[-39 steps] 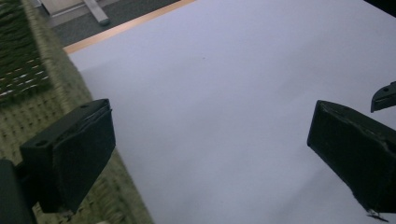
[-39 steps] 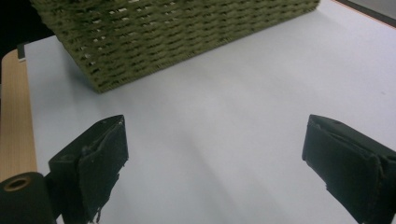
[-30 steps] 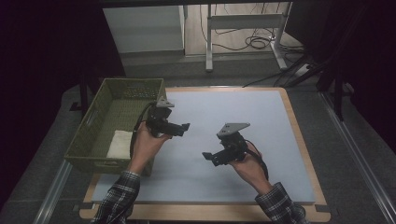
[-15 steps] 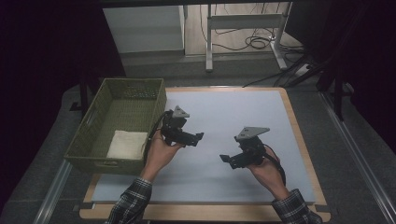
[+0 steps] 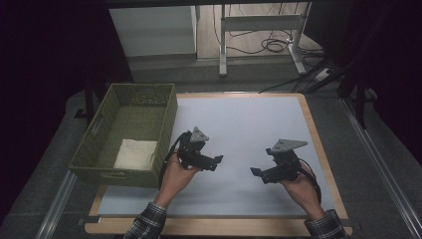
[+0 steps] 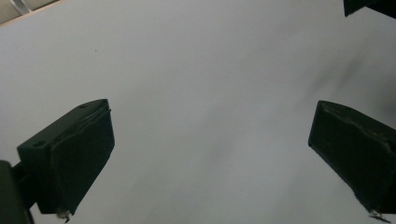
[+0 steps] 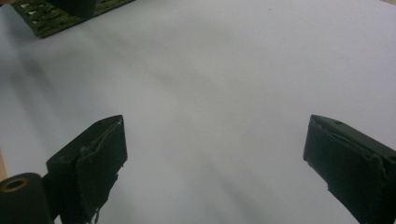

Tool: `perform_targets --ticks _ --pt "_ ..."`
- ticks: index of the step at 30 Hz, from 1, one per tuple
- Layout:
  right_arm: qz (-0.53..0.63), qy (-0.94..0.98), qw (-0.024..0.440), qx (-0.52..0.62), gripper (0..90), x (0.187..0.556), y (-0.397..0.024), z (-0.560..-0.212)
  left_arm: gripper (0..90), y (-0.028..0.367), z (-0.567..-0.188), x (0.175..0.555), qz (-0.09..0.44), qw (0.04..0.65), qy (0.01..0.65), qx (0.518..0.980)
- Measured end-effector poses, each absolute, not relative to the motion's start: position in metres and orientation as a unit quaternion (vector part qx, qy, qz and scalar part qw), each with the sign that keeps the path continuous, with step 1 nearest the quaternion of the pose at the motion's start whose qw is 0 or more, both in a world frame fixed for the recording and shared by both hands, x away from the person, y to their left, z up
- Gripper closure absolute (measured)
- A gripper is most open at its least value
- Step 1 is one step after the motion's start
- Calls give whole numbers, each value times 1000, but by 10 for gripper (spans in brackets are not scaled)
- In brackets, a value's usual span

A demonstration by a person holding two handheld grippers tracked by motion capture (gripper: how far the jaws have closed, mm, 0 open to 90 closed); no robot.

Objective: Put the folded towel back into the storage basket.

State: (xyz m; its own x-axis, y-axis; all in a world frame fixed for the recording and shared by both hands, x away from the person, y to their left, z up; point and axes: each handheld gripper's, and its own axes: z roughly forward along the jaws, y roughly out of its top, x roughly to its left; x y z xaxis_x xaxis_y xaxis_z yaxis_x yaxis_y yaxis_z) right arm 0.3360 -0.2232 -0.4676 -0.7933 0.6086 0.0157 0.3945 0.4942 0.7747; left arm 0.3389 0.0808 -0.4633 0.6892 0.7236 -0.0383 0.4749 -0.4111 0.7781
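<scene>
Left gripper [image 5: 217, 160] held above the white mat [image 5: 249, 124], jaws spread wide, nothing between them. Right gripper [image 5: 255, 172] at 3 o'clock from it, well apart, jaws likewise spread and empty. Green basket [image 5: 164, 107] at 9 o'clock from the left gripper. Folded white cloth [image 5: 135, 153] lies inside the basket, near corner.
</scene>
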Motion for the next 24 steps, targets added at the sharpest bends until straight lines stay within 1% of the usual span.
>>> perform_targets --ticks 5,14,24 --pt "406 852 135 302 63 332 -237 -470 7 82 -471 327 159 399 359 829" --pt "399 850 140 313 63 327 -255 -482 7 89 -488 313 153 398 364 828" --pt "388 854 127 323 40 323 -263 -503 8 96 -509 301 150 387 367 832"
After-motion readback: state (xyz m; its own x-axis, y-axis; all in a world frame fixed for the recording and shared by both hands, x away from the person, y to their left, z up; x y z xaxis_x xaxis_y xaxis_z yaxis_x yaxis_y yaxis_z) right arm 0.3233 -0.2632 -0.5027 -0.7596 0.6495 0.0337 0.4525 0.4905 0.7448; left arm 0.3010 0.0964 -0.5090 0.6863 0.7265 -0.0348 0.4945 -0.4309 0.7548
